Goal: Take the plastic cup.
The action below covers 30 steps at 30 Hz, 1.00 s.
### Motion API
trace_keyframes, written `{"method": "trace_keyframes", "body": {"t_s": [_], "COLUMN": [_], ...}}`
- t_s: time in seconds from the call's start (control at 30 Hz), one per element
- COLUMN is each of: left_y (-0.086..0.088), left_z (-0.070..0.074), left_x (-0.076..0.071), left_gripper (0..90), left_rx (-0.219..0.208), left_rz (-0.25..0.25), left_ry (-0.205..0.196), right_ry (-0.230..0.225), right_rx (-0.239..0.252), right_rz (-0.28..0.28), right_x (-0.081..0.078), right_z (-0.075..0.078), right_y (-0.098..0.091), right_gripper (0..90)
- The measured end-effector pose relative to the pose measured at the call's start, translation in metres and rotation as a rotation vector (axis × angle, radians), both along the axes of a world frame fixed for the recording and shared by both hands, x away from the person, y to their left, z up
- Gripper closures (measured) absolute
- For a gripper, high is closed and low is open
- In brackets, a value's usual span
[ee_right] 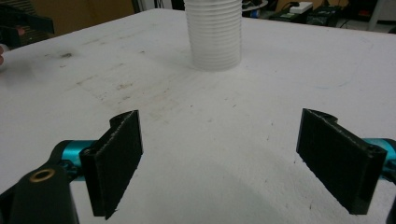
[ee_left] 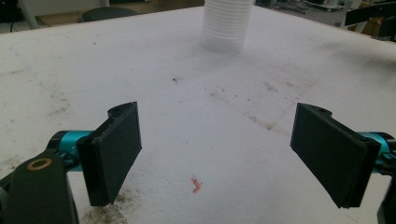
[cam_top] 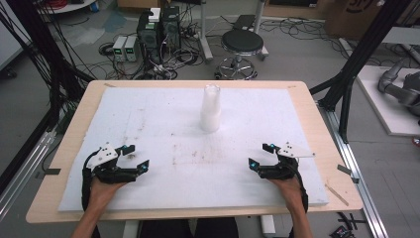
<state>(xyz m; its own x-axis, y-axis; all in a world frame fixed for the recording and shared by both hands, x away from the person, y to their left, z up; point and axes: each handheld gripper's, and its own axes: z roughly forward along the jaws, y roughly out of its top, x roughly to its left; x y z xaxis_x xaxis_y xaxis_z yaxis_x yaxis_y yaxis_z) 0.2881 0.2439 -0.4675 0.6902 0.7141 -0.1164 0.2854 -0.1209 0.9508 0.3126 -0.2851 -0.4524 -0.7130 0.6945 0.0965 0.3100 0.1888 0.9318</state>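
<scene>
Beyond both frames, the cup stack's (ee_left: 224,25) top is cropped.

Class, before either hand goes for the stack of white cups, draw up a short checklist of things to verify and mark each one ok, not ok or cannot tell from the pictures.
1. Stack of white cups upright on the white foam board: ok.
2. Left tongs open, nothing between the jaws: ok.
3. Right tongs open, nothing between the jaws: ok.
4. Board between both tongs and the stack free of obstacles, only stains and a small orange scrap: ok.
5. Cups separate easily from the stack: cannot tell.
6. Number of cups in the stack: cannot tell.
</scene>
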Motion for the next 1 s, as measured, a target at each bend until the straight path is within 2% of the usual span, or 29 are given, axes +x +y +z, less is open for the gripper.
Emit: {"method": "trace_keyframes", "body": {"t_s": [0.13, 0.33, 0.37, 0.53, 0.57, 0.6, 0.63, 1.0], "left_y": [0.000, -0.001, -0.001, -0.001, -0.001, -0.001, -0.001, -0.002], "left_z": [0.000, 0.000, 0.000, 0.000, 0.000, 0.000, 0.000, 0.000], "left_x": [-0.001, 0.000, 0.001, 0.001, 0.001, 0.001, 0.001, 0.002], "left_gripper": [16.2, 16.2, 16.2, 16.2, 16.2, 16.2, 16.2, 16.2], "left_rx": [0.004, 0.016, 0.010, 0.007, 0.009, 0.009, 0.013, 0.018], "left_rz": [-0.003, -0.013, -0.011, -0.019, -0.018, -0.018, -0.021, -0.023], "left_ry": [-0.003, 0.000, 0.004, 0.010, 0.011, 0.011, 0.010, 0.018], "right_ry": [0.011, -0.006, -0.001, 0.009, 0.012, 0.012, 0.023, 0.021], "right_rx": [0.006, 0.006, 0.000, -0.010, -0.019, -0.019, -0.025, -0.071], "right_rz": [0.016, 0.039, 0.047, 0.061, 0.068, 0.068, 0.075, 0.092], "right_x": [0.001, 0.000, 0.002, 0.007, 0.011, 0.011, 0.014, 0.033], "right_z": [0.001, 0.019, 0.026, 0.039, 0.048, 0.048, 0.056, 0.094], "right_y": [0.000, 0.004, 0.006, 0.010, 0.011, 0.011, 0.013, 0.022], "right_gripper": [14.0, 14.0, 14.0, 14.0, 14.0, 14.0, 14.0, 13.4]}}
